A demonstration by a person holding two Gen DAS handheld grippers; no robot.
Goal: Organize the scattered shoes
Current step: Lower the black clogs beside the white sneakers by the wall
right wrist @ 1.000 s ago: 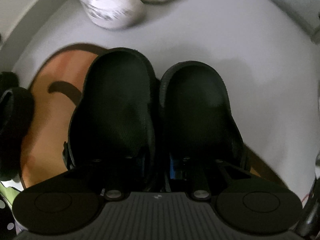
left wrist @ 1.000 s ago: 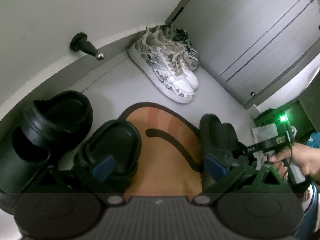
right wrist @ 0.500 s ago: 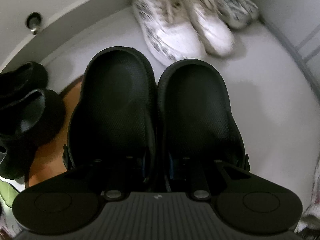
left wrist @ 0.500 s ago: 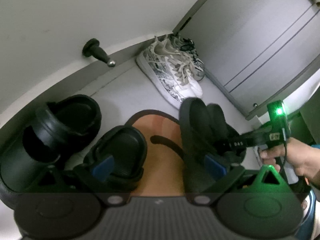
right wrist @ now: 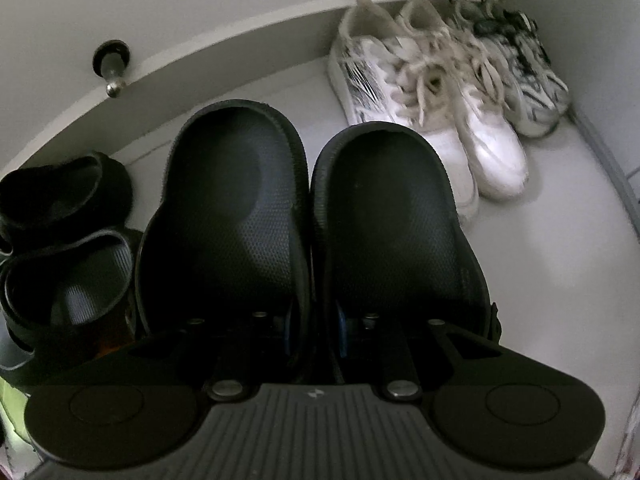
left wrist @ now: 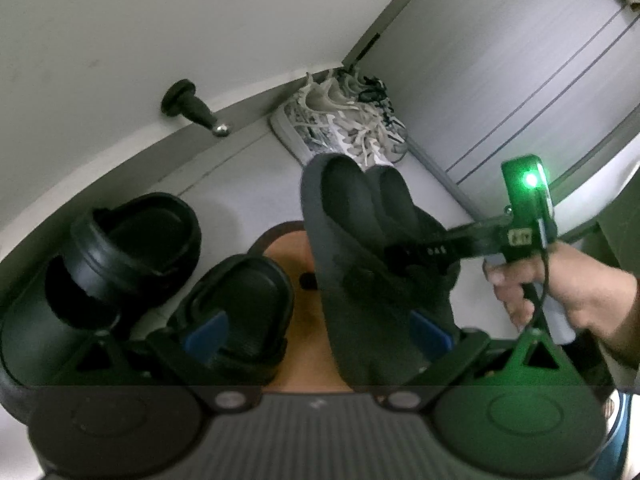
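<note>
My right gripper (right wrist: 314, 328) is shut on a pair of black clogs (right wrist: 224, 200), pinching their two inner side walls together; both hang side by side above the floor. In the left wrist view the black clogs (left wrist: 352, 248) tilt with their soles facing me, and the right gripper (left wrist: 396, 258) reaches in from a person's hand (left wrist: 568, 284). My left gripper (left wrist: 316, 336) is open and low, with one finger over a black sandal (left wrist: 240, 308). Its partner sandal (left wrist: 132, 240) stands by the wall. White sneakers (right wrist: 432, 120) line the far corner.
An orange floor mat (left wrist: 300, 328) lies under the grippers. A black door stopper (left wrist: 188, 108) juts from the wall above the skirting. Grey cabinet doors (left wrist: 540, 60) close the right side. Bare grey floor (right wrist: 540, 260) shows right of the clogs.
The right gripper has carried the clogs away from over the mat toward the wall and the white sneakers, rolling a little. The left gripper has stayed in place, still open.
</note>
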